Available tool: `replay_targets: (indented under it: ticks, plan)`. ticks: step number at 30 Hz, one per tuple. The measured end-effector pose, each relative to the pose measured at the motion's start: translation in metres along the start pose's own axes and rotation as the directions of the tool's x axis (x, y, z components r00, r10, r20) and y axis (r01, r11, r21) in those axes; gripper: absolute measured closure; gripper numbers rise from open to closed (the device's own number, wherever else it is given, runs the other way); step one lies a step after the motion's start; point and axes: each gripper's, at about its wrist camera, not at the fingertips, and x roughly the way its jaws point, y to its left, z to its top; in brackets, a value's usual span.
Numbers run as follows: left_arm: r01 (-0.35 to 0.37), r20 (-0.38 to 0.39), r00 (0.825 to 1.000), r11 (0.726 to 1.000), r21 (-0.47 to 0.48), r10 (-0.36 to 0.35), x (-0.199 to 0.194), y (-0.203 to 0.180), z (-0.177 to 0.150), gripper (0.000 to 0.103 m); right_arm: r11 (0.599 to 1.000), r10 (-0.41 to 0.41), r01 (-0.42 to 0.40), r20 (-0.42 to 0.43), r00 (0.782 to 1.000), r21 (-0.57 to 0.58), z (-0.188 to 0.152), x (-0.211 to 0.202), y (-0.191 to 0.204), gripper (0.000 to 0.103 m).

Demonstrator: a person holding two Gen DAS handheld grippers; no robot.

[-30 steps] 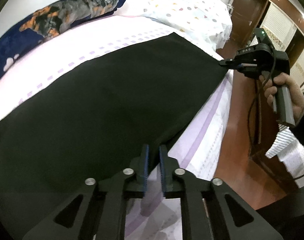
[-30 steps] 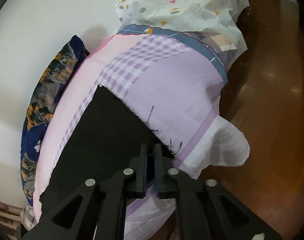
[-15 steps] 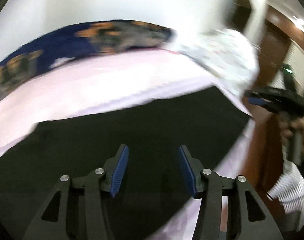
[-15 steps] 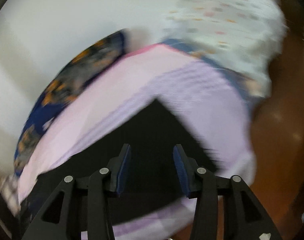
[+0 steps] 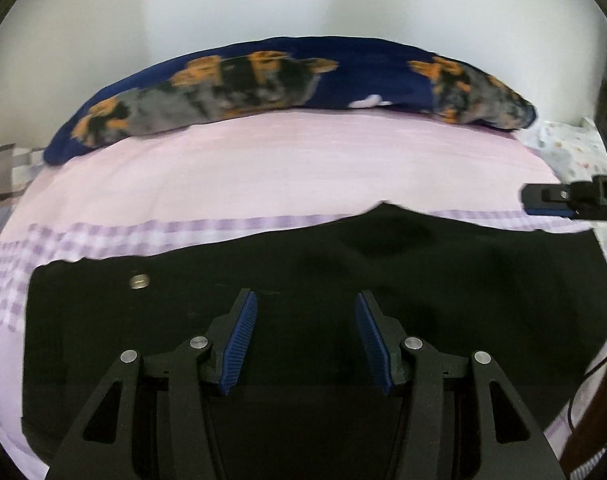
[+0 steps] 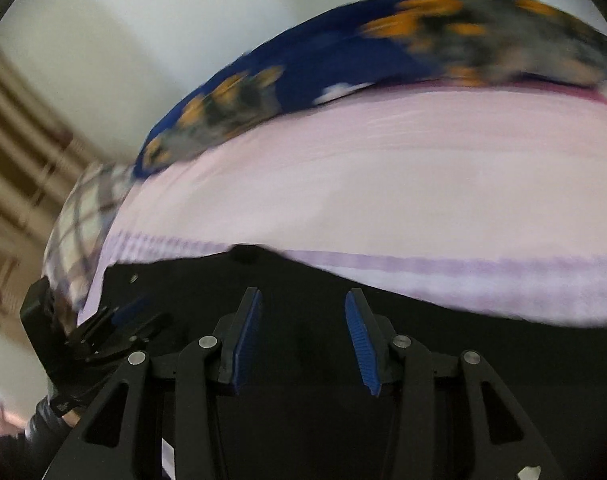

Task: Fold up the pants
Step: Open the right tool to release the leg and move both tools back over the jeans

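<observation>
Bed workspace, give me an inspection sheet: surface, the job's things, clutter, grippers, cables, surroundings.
Surface: bed sheet, pink with a lilac checked band.
Job's things: black pants spread flat; a metal button shows at the left end.
Clutter: navy pillow along the wall; plaid cloth far left.
Grippers: left gripper and right gripper open, nothing between the pads.
Cables: a dark cable at the right edge.
Surroundings: white wall.

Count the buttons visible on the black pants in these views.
1. A single metal button sits near the far left corner of the black pants, which lie on the pink bedsheet. Folded layers may hide others.
</observation>
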Motion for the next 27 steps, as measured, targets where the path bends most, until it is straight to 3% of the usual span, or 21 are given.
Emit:
replay_targets:
  ticks: [5,10,12,13,22,25,27]
  plan:
    - [-0.001,-0.010,1.000,0.999,-0.046,0.000,0.004,0.027,-0.007,0.050,0.995,0.057,-0.067,-0.124,0.991,-0.079,0.019,0.063,0.042,0.061]
    - [-0.019,0.004,1.000,0.999,-0.031,0.020,0.005,0.036,-0.009,0.050,0.992,0.067,-0.088,-0.209,0.976,-0.094,0.032,0.107,0.059,0.061]
    - [-0.007,0.004,1.000,0.999,-0.042,0.007,0.006,0.040,-0.008,0.050,0.990,0.067,-0.093,-0.226,0.972,-0.107,0.033,0.118,0.062,0.070]
    - [0.001,0.004,1.000,0.999,-0.048,0.000,0.005,0.042,-0.008,0.050,0.988,0.080,-0.108,-0.234,0.969,-0.111,0.034,0.121,0.063,0.088]
    - [0.000,0.020,1.000,0.999,-0.033,0.001,0.004,0.049,-0.016,0.050,0.995,0.003,-0.018,-0.152,0.988,-0.100,0.039,0.134,0.058,0.094]
    - [-0.027,0.031,0.999,1.000,0.004,0.027,0.005,0.045,-0.021,0.050,0.997,0.008,-0.018,-0.138,0.990,-0.073,0.041,0.134,0.056,0.092]
    - [-0.043,0.023,0.999,0.999,0.021,0.042,0.006,0.041,-0.020,0.048,0.997,0.001,-0.010,-0.131,0.991,-0.073,0.042,0.133,0.058,0.085]
